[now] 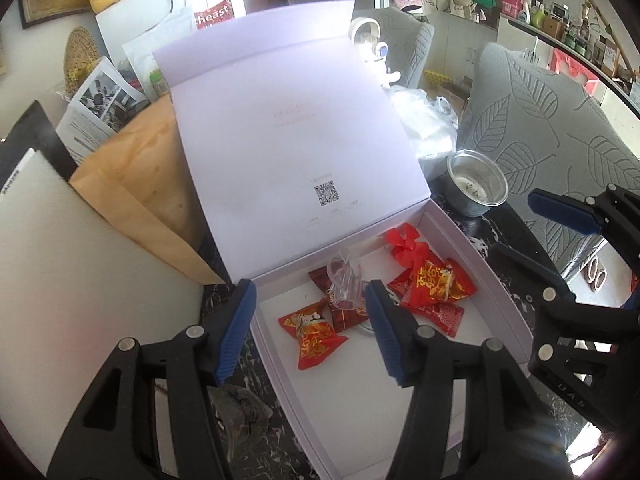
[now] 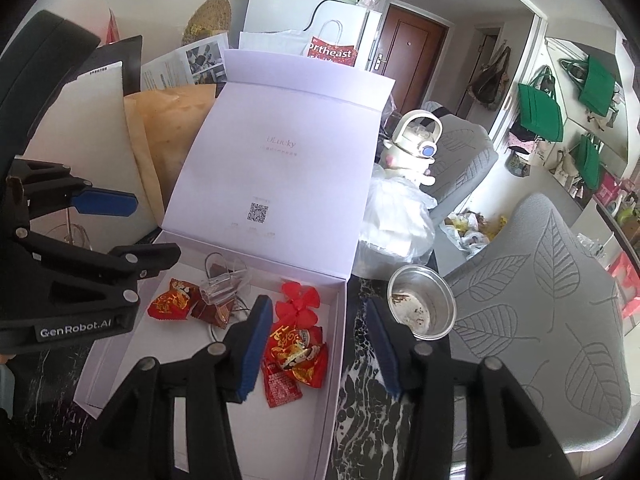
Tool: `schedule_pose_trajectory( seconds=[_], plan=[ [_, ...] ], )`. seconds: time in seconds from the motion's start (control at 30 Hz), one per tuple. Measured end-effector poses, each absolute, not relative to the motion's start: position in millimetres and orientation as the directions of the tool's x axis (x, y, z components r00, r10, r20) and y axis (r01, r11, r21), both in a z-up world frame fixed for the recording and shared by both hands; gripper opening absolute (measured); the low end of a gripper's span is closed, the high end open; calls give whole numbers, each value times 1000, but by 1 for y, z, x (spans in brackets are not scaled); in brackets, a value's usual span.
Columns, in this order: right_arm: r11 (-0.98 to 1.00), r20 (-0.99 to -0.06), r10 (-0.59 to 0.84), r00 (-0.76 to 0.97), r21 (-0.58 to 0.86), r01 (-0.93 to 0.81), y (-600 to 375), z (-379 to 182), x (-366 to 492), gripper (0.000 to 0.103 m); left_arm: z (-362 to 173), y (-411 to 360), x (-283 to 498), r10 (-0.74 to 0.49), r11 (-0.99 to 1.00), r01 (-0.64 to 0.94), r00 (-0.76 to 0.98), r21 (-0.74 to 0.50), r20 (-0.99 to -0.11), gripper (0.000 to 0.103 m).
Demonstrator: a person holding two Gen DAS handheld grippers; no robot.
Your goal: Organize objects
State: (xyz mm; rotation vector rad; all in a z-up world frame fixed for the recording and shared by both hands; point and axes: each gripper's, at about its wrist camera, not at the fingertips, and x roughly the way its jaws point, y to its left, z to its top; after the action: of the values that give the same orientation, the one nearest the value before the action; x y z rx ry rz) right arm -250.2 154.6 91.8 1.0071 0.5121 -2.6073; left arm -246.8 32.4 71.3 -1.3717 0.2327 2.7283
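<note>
1. Nearest the viewer, the left gripper (image 1: 310,330) and right gripper (image 2: 316,350) hang spread and empty above the white box (image 1: 496,280).
2. Inside the box, red candies (image 1: 314,334) lie gathered, apparently sorted.
3. Beyond, the lid (image 1: 280,120) leans back, keeping access open.

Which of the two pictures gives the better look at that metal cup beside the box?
The right wrist view: the metal cup sits near, its inside and residue visible. The left wrist view shows it smaller and farther off, beside the white box.
</note>
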Motion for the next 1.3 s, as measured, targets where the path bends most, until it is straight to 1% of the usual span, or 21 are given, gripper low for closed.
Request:
schedule_pose_trajectory(
  seconds=[0.07,0.1,0.13,0.2,0.27,0.6,0.8,0.97,1.13,1.3],
  plan=[
    [-896,-676,-145,-722,-220,386,156,100,-242,57,79,30,-239,5,-986,-135,-609,97,-793,66],
    [-900,-669,-143,-729,-219,377,157,104,-239,59,83,29,-235,11,-987,-134,-614,91,-789,72],
    [-903,-663,-142,-735,-217,370,158,108,-236,60,86,27,-231,19,-988,-133,-617,81,-786,75],
    [-909,-649,-140,-748,-215,357,160,117,-227,63,92,25,-225,31,-989,-130,-623,64,-782,77],
    [-916,-640,-126,-758,-219,337,162,123,-220,69,97,23,-220,32,-991,-120,-623,55,-781,80],
    [-936,-615,-97,-783,-212,282,173,147,-184,70,120,13,-185,-2,-994,-81,-645,71,-764,83],
    [-936,-614,-105,-782,-205,286,175,152,-155,70,125,9,-162,-8,-995,-67,-643,67,-765,84],
    [-942,-620,-102,-778,-190,275,179,152,-134,70,125,6,-142,-10,-996,-60,-638,62,-770,84],
    [-946,-631,-103,-769,-177,272,181,148,-111,70,124,6,-119,-40,-995,-47,-648,93,-760,84],
    [-951,-638,-91,-765,-173,257,180,140,-86,70,120,8,-94,-23,-993,-71,-651,91,-759,84]
  ],
)
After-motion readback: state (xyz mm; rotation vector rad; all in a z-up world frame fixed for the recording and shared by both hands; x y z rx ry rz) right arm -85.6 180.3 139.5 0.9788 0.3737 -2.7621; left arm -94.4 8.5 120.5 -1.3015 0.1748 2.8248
